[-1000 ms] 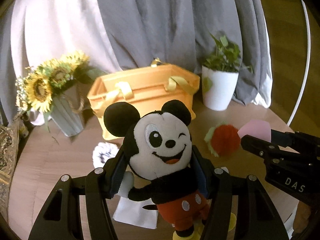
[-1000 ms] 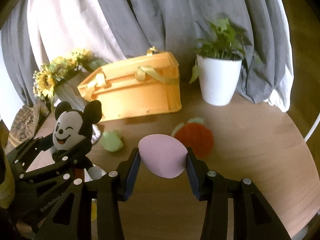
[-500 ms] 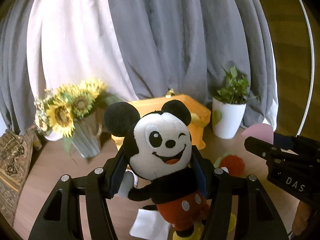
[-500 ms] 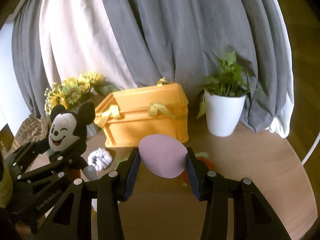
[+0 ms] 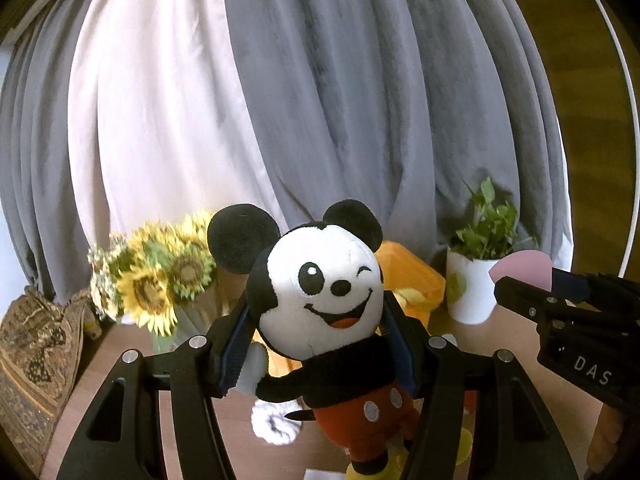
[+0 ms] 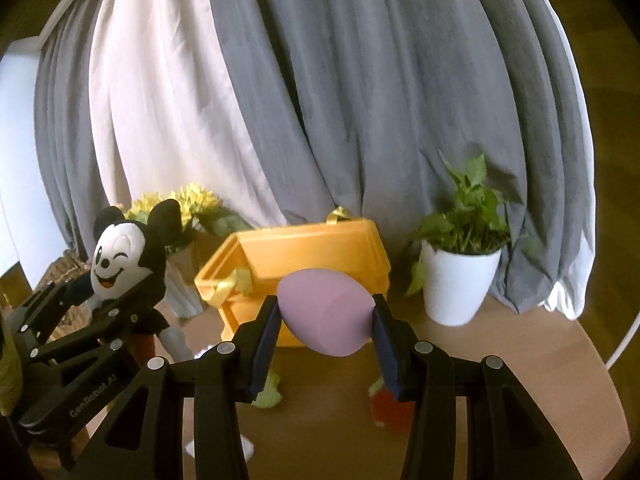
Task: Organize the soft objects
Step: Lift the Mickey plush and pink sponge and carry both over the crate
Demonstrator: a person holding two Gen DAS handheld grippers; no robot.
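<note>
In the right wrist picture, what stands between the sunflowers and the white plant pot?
The orange basket stands between the sunflowers and the white plant pot at the back of the table, as the right wrist view shows. The pink sponge, held in the right gripper, partly covers its front.

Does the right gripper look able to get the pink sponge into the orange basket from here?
Probably yes. The right gripper is shut on the pink sponge, held above the table with the open orange basket straight ahead; nothing stands between them.

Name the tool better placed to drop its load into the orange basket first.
Right, probably. Its pink sponge sits directly before the open orange basket in the right wrist view. The left tool, holding the mouse plush, is off to the basket's side.
</note>
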